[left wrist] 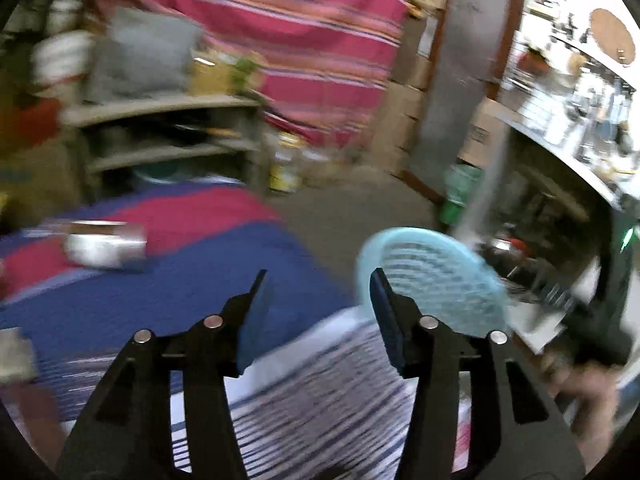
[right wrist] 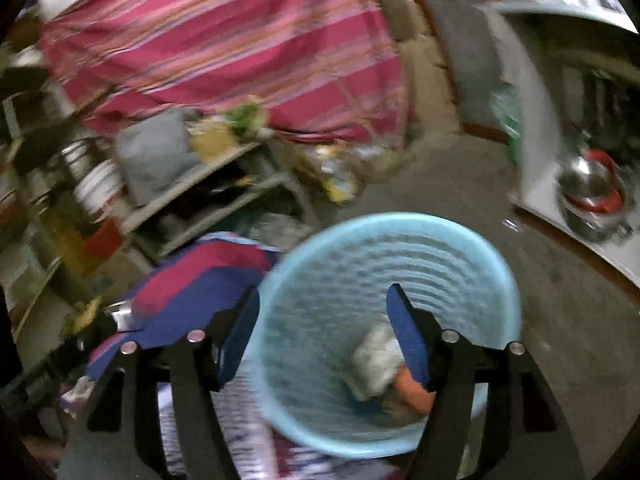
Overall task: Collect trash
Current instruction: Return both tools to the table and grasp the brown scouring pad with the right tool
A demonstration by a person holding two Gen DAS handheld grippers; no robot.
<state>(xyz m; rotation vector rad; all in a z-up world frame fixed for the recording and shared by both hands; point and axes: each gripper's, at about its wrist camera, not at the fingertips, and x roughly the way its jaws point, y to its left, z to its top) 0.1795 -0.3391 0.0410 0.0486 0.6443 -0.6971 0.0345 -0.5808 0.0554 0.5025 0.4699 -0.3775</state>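
One light blue mesh basket (right wrist: 384, 320) sits low in the right wrist view, tilted so its round mouth faces the camera, and two bits of trash lie at its bottom: one crumpled white wrapper (right wrist: 374, 362) and one orange piece (right wrist: 414, 390) touching it. The right gripper (right wrist: 322, 320) has its two fingers spread apart; the right-hand finger reaches inside the basket's mouth while the other sits just outside the rim, clamping nothing. In the left wrist view the same basket (left wrist: 432, 284) appears side-on, just beyond the right-hand finger of the left gripper (left wrist: 320, 300), whose two fingers are also spread wide and hold nothing. Under both grippers lies one bedspread (left wrist: 160, 272) in blue, red and white stripes, and one silvery white packet (left wrist: 106, 246) (blurred, so its kind cannot be told) rests on it to the left. Beyond stand one grey shelf unit (left wrist: 172, 128) with two visible boards, and one hanging pink striped cloth (left wrist: 304, 40). One steel bowl (right wrist: 590, 192) sits at the right of the right wrist view.
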